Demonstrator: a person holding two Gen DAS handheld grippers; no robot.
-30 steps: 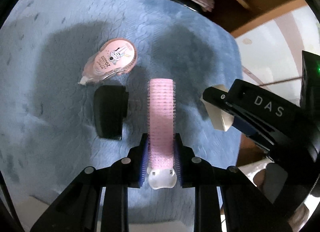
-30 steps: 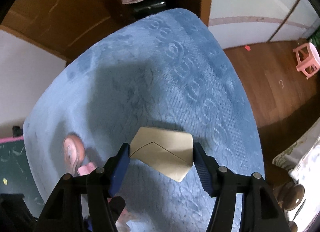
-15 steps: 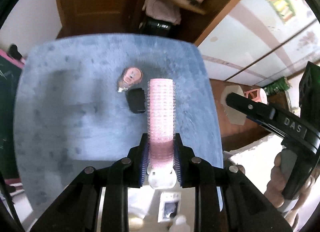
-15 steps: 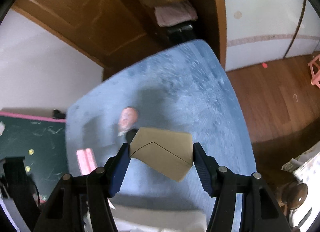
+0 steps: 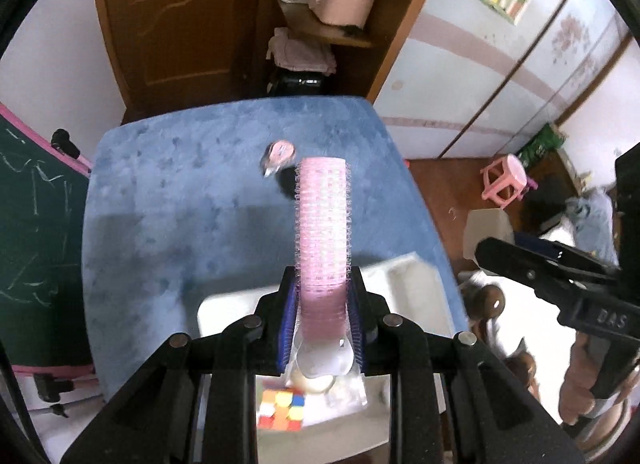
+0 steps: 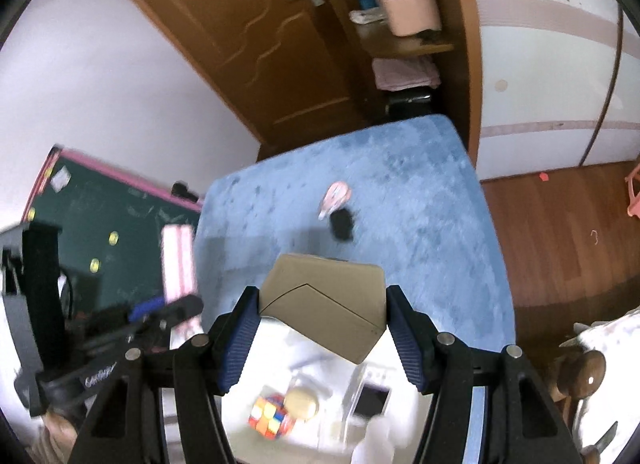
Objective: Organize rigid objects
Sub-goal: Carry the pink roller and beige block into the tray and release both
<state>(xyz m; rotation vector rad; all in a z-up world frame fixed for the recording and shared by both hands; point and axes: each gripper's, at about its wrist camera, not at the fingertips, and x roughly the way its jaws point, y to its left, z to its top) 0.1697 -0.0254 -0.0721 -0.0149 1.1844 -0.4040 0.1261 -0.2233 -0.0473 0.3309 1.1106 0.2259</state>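
1. Both grippers have risen since a second ago; the white tray (image 6: 404, 404) at the desk's near edge has come into view beneath them.
2. Left gripper (image 5: 322, 320) clamps the pink hair roller (image 5: 323, 223); right gripper (image 6: 322, 338) clamps the tan box (image 6: 324, 304).
3. Risk: the long roller could pivot between the pads.
4. Farther off, a pink tape dispenser (image 6: 335, 193) and a black object (image 6: 342, 223) lie mid-desk (image 6: 420, 183).

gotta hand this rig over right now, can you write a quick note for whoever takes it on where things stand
Left gripper: jaws shut on the pink hair roller.
Right gripper: jaws shut on the tan angular block.
Both hang above the white tray, which already holds a colour cube and a pale round piece.
Left on the blue mat: pink tape dispenser and black object.
Next: probably put down both held items, then fetch those two.
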